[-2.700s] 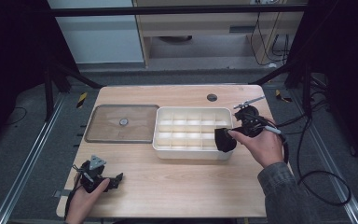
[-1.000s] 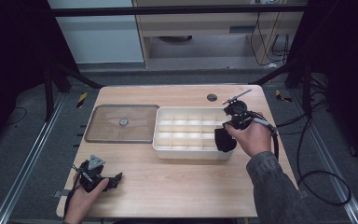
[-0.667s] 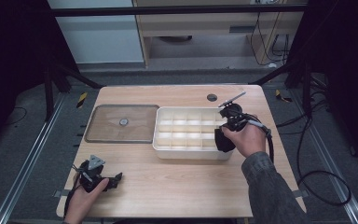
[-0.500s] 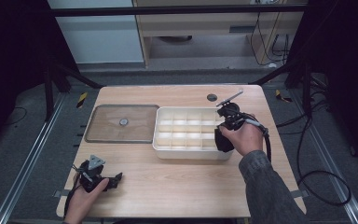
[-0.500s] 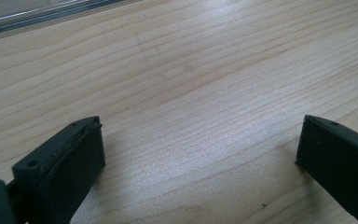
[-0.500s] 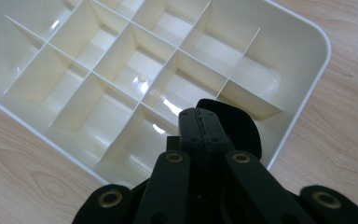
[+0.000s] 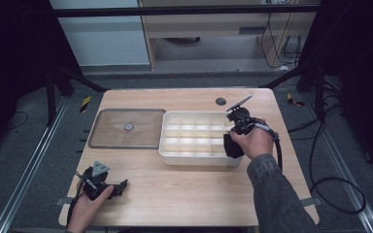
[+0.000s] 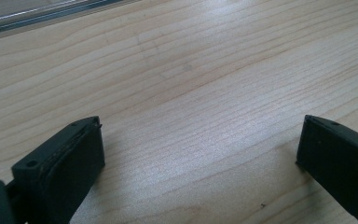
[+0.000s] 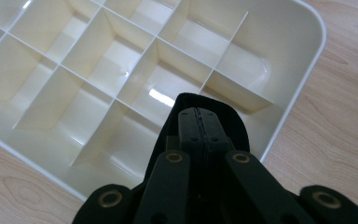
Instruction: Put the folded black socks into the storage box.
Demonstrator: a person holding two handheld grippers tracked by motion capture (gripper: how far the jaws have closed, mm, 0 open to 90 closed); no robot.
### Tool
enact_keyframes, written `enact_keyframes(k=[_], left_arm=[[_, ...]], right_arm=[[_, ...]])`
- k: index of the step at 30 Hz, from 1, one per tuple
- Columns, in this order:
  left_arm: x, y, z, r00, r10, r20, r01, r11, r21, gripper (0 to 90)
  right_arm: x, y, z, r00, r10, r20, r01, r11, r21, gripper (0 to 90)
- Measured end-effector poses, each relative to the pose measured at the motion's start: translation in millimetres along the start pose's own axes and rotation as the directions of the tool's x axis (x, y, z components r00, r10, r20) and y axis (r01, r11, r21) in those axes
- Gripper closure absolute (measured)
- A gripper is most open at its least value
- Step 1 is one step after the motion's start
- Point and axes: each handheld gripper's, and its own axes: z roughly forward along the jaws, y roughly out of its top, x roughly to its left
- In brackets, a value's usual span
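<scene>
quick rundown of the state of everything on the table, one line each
divided box: lid off, every compartment that shows is empty, flat on the table
clear lid: off, lying flat to the left of the box
right gripper: jaws shut on a black cloth, over the box's corner compartment
left gripper: jaws wide open, nothing between them, low over bare table

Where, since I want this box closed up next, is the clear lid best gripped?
Probably by the small round knob at the centre of the clear lid, coming straight down from above. The lid lies flat on the table, so its thin edges give the jaws little to get under, and the knob looks like its only raised part. The open left gripper sits nearest.
</scene>
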Motion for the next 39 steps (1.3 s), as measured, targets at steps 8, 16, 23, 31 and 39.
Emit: enact_keyframes(k=[8,16,23,31,39], left_arm=[[-0.2,0.1,-0.1,1.0,0.003,0.001,-0.003,1.0,0.004,0.0],[-0.8,0.3,-0.2,1.0,0.002,-0.001,-0.002,1.0,0.008,0.0],[-0.9,0.3,-0.3,1.0,0.003,-0.002,-0.003,1.0,0.008,0.0],[-1.1,0.2,-0.2,1.0,0.001,-0.001,-0.001,1.0,0.006,0.0],[-1.3,0.2,-0.1,1.0,0.002,-0.002,-0.002,1.0,0.005,0.0]], right_arm=[[-1.7,-10.7,11.4,0.9999,0.012,0.006,-0.012,1.0,0.015,90.0],[-2.4,-21.6,17.3,0.9999,0.015,0.002,-0.015,1.0,0.022,90.0],[0.3,-27.4,21.7,0.9999,0.012,-0.007,-0.011,1.0,0.024,90.0],[-1.0,-35.4,24.7,0.9995,0.02,-0.024,-0.019,1.0,0.023,90.0],[-0.9,-39.4,25.9,0.9992,0.029,-0.03,-0.028,0.999,0.022,90.0]])
